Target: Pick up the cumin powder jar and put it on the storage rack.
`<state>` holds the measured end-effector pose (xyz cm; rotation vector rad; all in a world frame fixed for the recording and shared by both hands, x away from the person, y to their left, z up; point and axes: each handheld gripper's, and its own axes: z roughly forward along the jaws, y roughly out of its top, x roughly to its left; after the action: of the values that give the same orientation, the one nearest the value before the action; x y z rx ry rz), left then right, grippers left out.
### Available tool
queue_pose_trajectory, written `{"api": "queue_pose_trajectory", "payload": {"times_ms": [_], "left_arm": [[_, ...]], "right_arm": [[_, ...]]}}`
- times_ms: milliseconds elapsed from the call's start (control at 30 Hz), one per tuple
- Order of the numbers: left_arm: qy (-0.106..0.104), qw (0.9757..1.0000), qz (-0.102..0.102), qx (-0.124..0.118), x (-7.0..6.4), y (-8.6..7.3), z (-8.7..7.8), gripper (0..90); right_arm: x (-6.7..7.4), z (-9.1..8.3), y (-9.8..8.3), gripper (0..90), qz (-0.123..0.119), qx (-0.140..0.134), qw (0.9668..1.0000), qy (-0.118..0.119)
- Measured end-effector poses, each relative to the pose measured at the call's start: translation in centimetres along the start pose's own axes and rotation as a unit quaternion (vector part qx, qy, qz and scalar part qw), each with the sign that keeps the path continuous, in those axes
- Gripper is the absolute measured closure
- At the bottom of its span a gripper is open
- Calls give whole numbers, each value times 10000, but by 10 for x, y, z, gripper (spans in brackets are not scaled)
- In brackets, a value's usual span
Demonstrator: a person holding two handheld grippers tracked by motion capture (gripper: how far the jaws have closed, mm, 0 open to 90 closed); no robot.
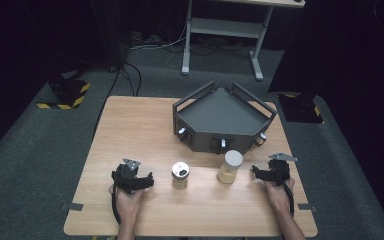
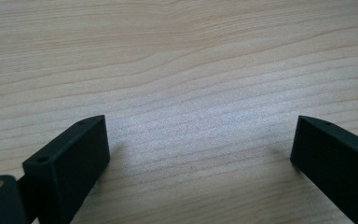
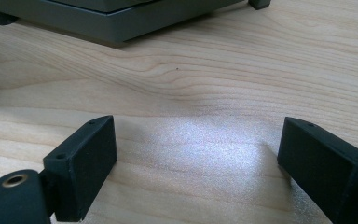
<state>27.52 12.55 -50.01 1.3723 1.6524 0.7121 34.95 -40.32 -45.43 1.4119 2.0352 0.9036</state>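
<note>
The tabletop [image 2: 205,60] is showing pale wood grain with a smooth, faintly sheened finish. Both the left hand-held gripper [image 2: 200,144] and the right hand-held gripper [image 3: 198,149] are looking like matt black plastic. The tray [image 1: 223,116] is appearing as dull dark grey. The jars [image 1: 180,175] are looking glossy and see-through, one lid [image 1: 233,157] showing matt.
</note>
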Motion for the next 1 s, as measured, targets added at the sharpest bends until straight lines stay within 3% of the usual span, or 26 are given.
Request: {"api": "queue_pose_trajectory", "payload": {"times_ms": [767,900,1000], "left_arm": [[-48,10000,10,61,0,3,3,4],[-120,9999,-71,35,3,2,0,4],[-242,9997,54,54,4,2,-7,4]], "right_arm": [[0,1,1,88,23,27,10000,-3],[0,1,2,84,30,34,10000,-8],[0,1,2,64,23,54,10000,0]]}}
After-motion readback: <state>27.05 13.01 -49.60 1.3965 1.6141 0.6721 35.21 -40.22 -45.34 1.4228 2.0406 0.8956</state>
